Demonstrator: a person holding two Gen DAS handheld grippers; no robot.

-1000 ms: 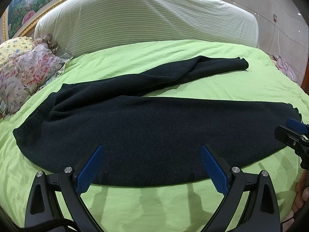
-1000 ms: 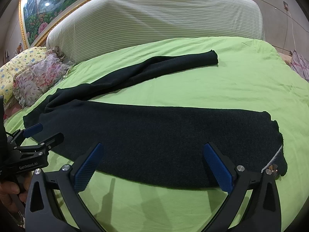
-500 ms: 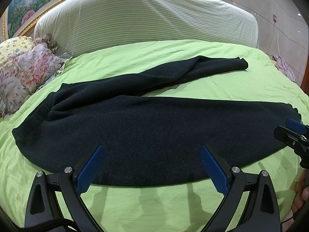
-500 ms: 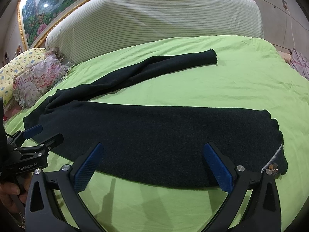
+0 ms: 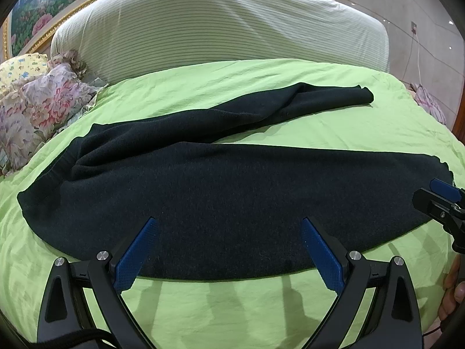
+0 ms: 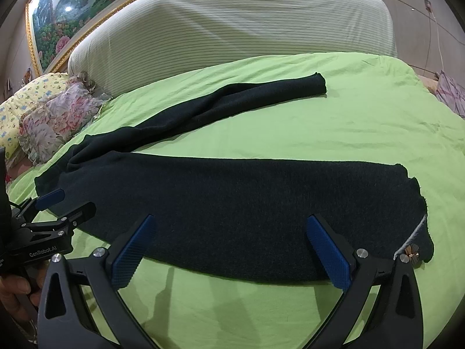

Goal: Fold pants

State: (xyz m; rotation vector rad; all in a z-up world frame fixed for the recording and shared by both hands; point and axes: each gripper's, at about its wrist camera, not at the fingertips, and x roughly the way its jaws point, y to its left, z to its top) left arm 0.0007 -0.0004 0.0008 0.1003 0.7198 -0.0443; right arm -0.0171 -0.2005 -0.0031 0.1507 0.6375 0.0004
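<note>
Dark navy pants (image 5: 232, 197) lie spread on the green bed sheet (image 5: 261, 78), waist at the left, both legs running right; the far leg (image 5: 319, 100) angles away. They also show in the right wrist view (image 6: 247, 200), with a small tag at the near leg's hem (image 6: 411, 251). My left gripper (image 5: 229, 226) is open and empty, just above the near edge of the pants. My right gripper (image 6: 229, 224) is open and empty over the near leg. Each gripper shows in the other's view: the right one (image 5: 441, 200), the left one (image 6: 58, 206).
Floral pillows (image 5: 37, 110) lie at the left of the bed. A striped white headboard cover (image 5: 218, 26) rises behind. A framed painting (image 6: 72, 14) hangs on the wall. Pink cloth (image 5: 427, 104) lies off the bed's right side.
Both grippers have held almost still; the view has shifted only slightly. The pants have not moved.
</note>
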